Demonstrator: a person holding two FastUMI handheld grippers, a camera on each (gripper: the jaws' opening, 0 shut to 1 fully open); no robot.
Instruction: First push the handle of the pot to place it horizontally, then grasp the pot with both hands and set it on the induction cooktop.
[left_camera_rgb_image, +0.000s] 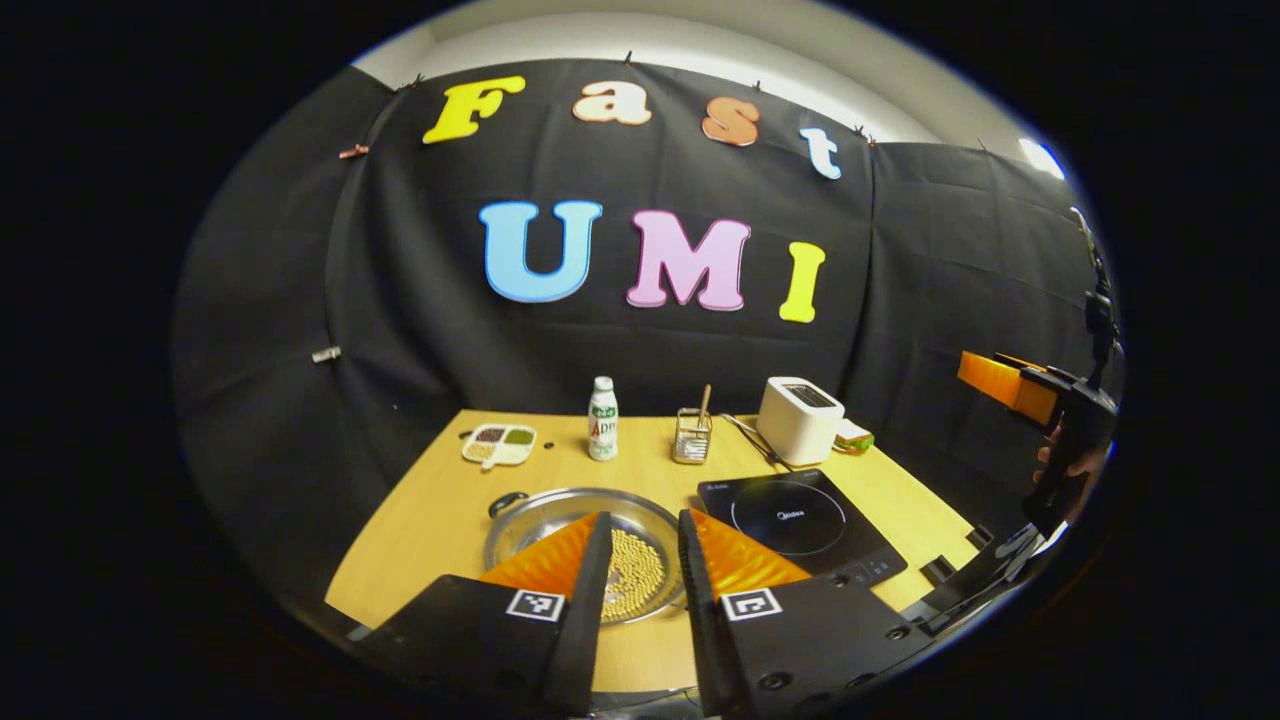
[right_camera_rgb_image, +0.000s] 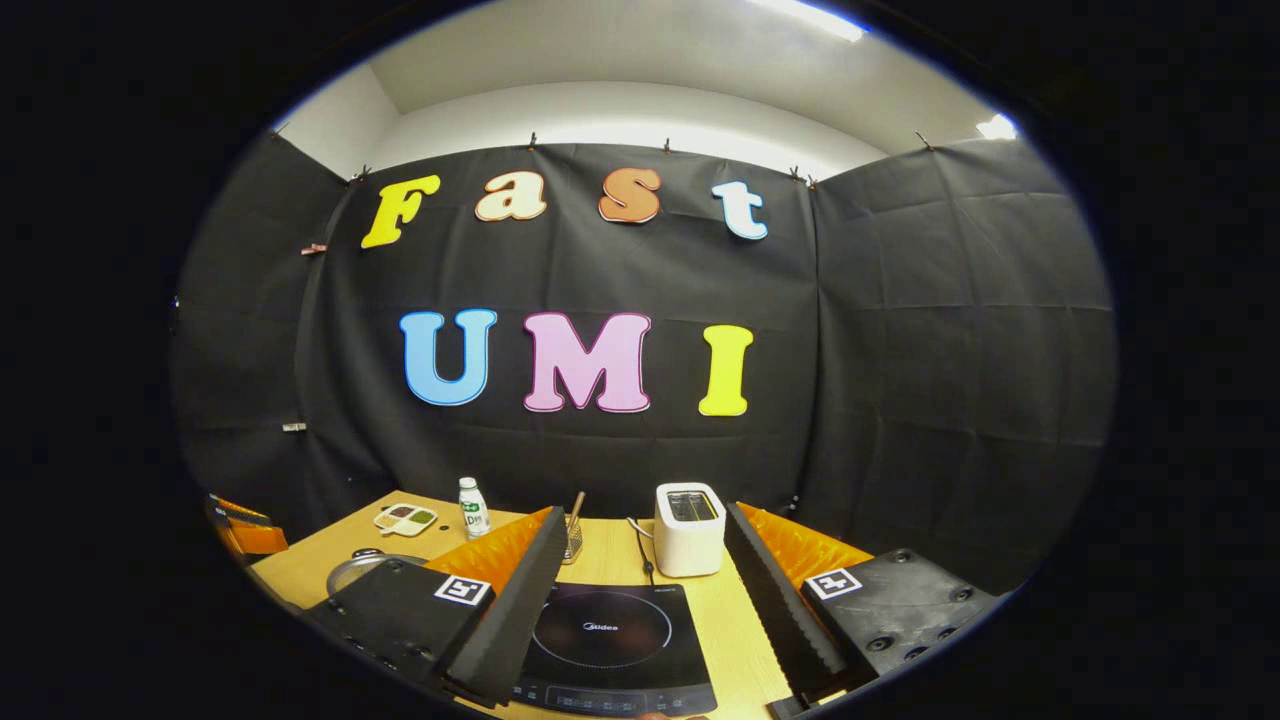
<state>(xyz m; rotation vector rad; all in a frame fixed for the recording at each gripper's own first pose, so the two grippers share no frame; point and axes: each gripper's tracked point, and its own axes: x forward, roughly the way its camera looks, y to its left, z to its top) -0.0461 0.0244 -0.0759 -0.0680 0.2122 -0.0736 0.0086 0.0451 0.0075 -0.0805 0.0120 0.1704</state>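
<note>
Your pot (left_camera_rgb_image: 585, 545) sits on the near left part of the wooden table (left_camera_rgb_image: 420, 530), just left of the induction cooktop (left_camera_rgb_image: 800, 525) and apart from it, with something pale and grainy in its bottom. Your left gripper (left_camera_rgb_image: 645, 560) hangs above it with its fingers spread and nothing between them; your right gripper (right_camera_rgb_image: 640, 590) is raised over the cooktop, also spread wide and empty. The one black handle (left_camera_rgb_image: 507, 500) you can see lies at the far left rim, so a push that lands on the rim instead could slide the whole pot sideways or into the cooktop's edge. If you lift with uneven grips the shallow pot may tip and spill its contents. The bottle (left_camera_rgb_image: 602, 420), wire holder (left_camera_rgb_image: 692, 437) and toaster (left_camera_rgb_image: 800, 420) stand far enough back.
</note>
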